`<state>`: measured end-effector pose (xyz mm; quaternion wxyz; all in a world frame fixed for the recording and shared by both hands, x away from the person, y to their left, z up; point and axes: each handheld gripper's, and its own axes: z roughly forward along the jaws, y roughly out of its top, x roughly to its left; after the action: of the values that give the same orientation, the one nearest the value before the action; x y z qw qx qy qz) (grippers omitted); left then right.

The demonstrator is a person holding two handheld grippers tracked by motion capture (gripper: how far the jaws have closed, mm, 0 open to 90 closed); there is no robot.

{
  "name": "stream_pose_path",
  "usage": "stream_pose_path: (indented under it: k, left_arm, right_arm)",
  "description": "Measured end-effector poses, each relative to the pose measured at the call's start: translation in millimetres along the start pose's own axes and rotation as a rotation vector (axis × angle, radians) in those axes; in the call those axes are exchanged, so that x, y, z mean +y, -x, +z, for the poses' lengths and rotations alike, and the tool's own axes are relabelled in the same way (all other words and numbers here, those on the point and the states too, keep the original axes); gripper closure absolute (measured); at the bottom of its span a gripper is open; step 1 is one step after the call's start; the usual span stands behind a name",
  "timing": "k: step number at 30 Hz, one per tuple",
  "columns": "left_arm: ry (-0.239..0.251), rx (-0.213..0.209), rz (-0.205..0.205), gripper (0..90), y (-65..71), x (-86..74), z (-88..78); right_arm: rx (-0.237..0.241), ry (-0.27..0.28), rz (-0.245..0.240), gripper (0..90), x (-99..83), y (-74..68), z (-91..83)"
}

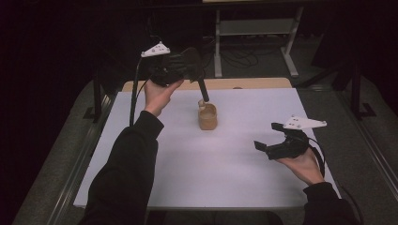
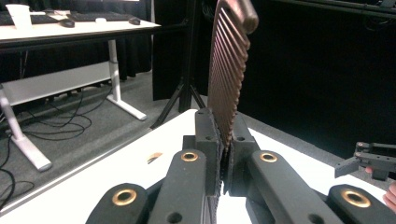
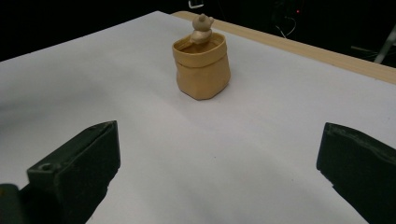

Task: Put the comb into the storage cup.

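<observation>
comb [image 2: 229,65] above pouch [image 1: 207,117]; table [image 1: 244,178] otherwise bare.

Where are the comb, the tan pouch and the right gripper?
comb [image 2: 227,70], left gripper view, ridged teeth.
tan pouch [image 3: 202,70], right gripper view, front wall.
right gripper [image 1: 269,136], high view, between its open jaws.
</observation>
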<state>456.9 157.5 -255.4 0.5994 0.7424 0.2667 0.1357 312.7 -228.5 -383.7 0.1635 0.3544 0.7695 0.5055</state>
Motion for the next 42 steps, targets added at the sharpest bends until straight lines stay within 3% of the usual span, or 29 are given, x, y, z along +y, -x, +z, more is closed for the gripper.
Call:
stream_pose_path:
  k: [32, 42]
  left_arm:
    - [-0.023, 0.018, -0.010, 87.1, -4.6, -37.3, 22.8]
    - [-0.019, 0.010, -0.042, 87.2, -6.4, -53.7, 31.9]
  right_arm:
    - [-0.027, 0.029, 0.009, 0.0, -22.8, 0.4, -14.8]
    - [-0.045, 0.042, 0.014, 0.0, -27.3, 2.7, -20.2]
